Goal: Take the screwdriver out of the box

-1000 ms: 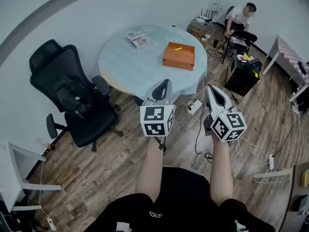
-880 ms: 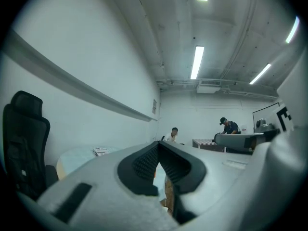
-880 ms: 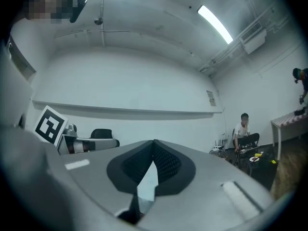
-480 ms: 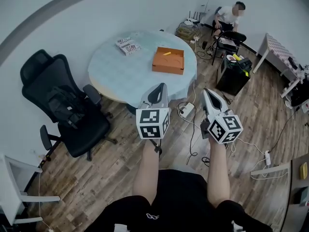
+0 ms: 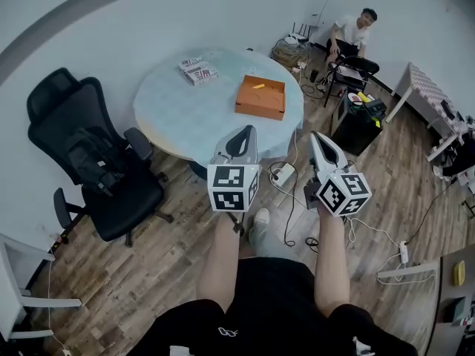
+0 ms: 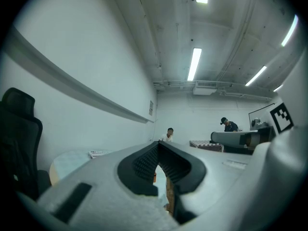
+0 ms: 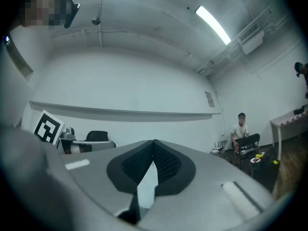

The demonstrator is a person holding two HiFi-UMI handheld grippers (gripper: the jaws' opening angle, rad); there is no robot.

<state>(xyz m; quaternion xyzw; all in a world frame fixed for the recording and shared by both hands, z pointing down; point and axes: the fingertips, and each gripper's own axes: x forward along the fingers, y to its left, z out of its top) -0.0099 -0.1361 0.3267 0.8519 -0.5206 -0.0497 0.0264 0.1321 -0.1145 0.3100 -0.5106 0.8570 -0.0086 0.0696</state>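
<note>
A black office chair [image 5: 89,162] stands on the wood floor off the round table's [image 5: 178,113] left edge. Some printed packets [image 5: 197,70] lie near the table's far edge. The orange box [image 5: 260,97] sits open by the table's right edge. Inside it the screwdriver [image 5: 257,86], which shows only as a small yellow bar, lies against the far wall.

The left gripper [image 5: 247,130] is held off the table's near edge, well apart from the box. Its jaws are clenched tip to tip, with nothing between them. Just right of it, the right gripper [image 5: 315,136] hangs over the floor above a white power strip [image 5: 283,174]. Its jaws are likewise pressed together and empty. Beyond the table's right side a person [image 5: 352,35] sits on a chair.
</note>
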